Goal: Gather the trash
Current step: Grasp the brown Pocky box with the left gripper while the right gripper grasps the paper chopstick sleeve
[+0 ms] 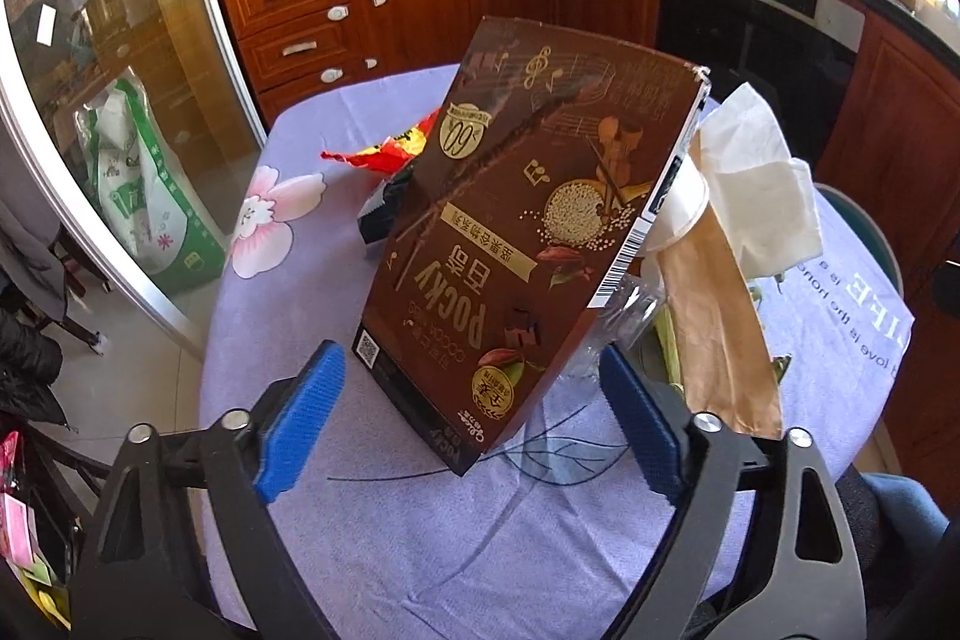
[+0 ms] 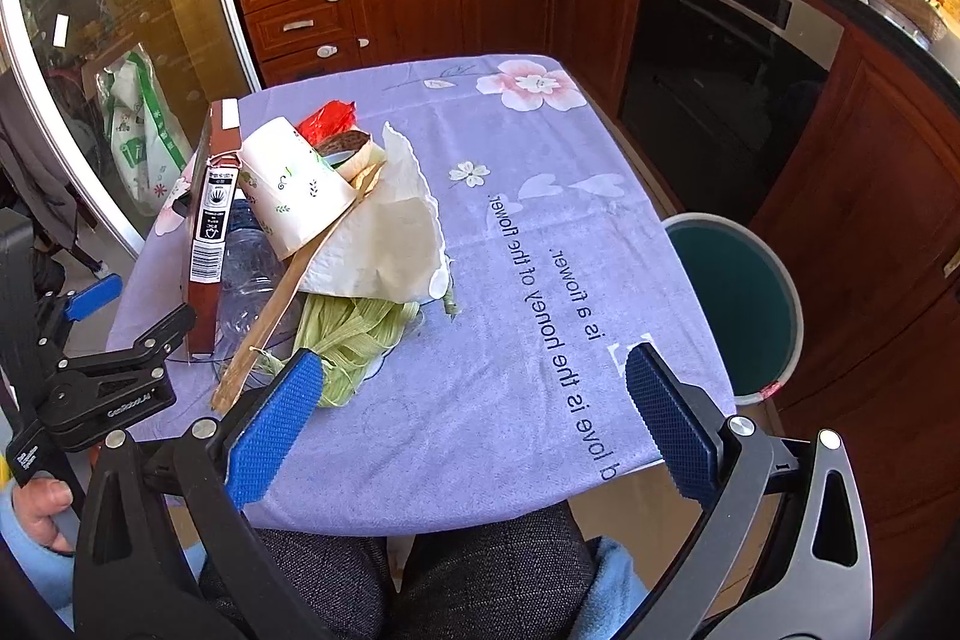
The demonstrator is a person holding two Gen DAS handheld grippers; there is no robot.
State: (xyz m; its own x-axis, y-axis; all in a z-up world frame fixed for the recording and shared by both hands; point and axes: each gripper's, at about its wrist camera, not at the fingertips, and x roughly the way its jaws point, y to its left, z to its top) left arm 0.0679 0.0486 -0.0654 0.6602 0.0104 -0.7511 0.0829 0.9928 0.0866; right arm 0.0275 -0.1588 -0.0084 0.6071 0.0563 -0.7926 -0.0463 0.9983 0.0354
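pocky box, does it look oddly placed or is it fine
The pocky box stands tilted on one short end, its print upside down, propped against the paper cup and napkin in the trash pile.

The crumpled red foil wrapper (image 1: 384,151) and the clear plastic bottle (image 2: 249,274) are largely hidden by the brown cardboard Pocky box (image 1: 516,232).

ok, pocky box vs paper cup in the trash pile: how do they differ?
The Pocky box is dark brown, flat and rectangular; the paper cup is white with small leaf prints, round and tapered. The box stands on end on the tablecloth, tilted; the cup lies on its side, raised on the pile and resting against the box. The box is clearly the larger. Both sit in the same pile, neither gripped.
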